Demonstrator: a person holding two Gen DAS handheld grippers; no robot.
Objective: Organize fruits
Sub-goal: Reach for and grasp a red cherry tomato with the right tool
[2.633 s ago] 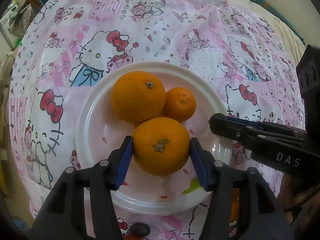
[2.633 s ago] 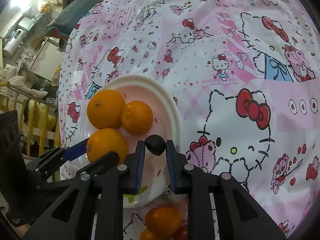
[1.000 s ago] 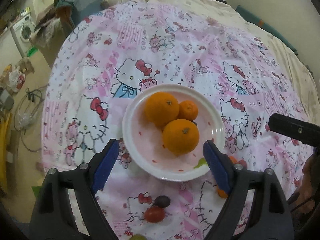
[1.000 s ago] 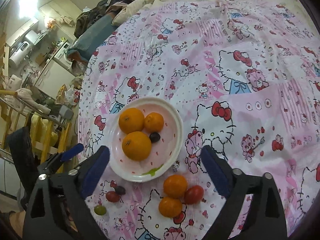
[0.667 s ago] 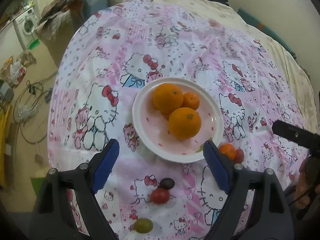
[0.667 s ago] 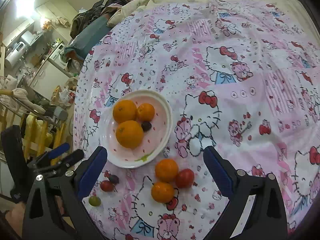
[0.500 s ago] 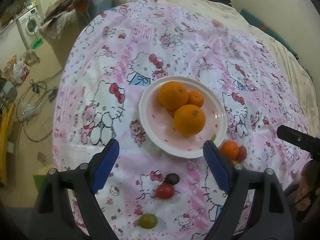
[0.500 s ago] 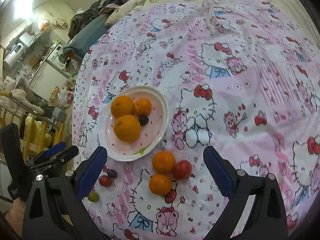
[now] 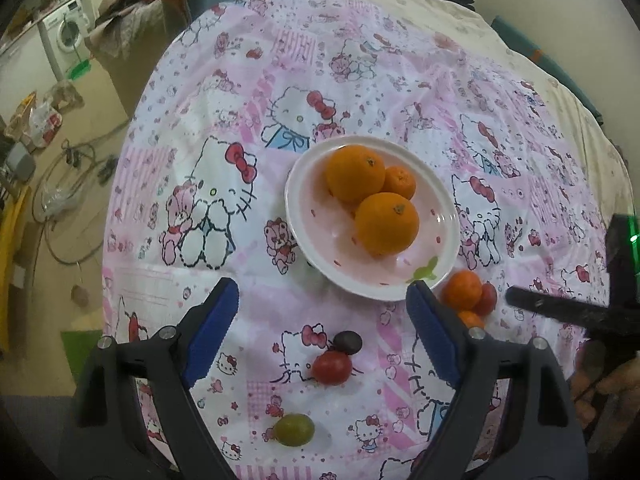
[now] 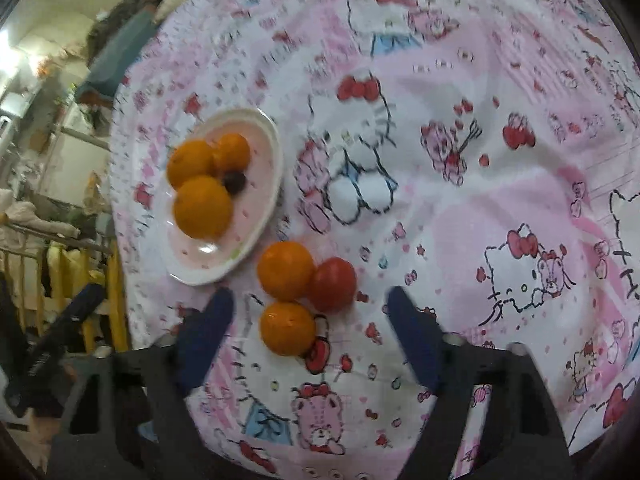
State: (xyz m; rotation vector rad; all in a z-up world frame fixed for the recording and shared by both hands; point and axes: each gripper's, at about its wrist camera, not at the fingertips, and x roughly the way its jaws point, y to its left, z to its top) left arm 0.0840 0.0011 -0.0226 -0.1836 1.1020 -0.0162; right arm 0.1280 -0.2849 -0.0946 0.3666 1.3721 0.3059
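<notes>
Three oranges (image 9: 386, 224) and a dark grape (image 10: 234, 181) are held by the white round plate (image 9: 298, 220) mid-cloth; the left gripper (image 9: 322, 322) is spread empty; the right gripper's (image 10: 308, 322) jaws are closing around loose small oranges (image 10: 287, 328), untouched, near the pink patterned tablecloth's (image 9: 360, 72) front edge.

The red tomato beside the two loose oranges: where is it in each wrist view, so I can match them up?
Left wrist: red tomato at right, half hidden behind a loose orange, just below-right of the white plate.
Right wrist: red tomato near centre, touching both loose oranges, between and just beyond the closing right gripper fingers.
Shared landmark: the white plate.
</notes>
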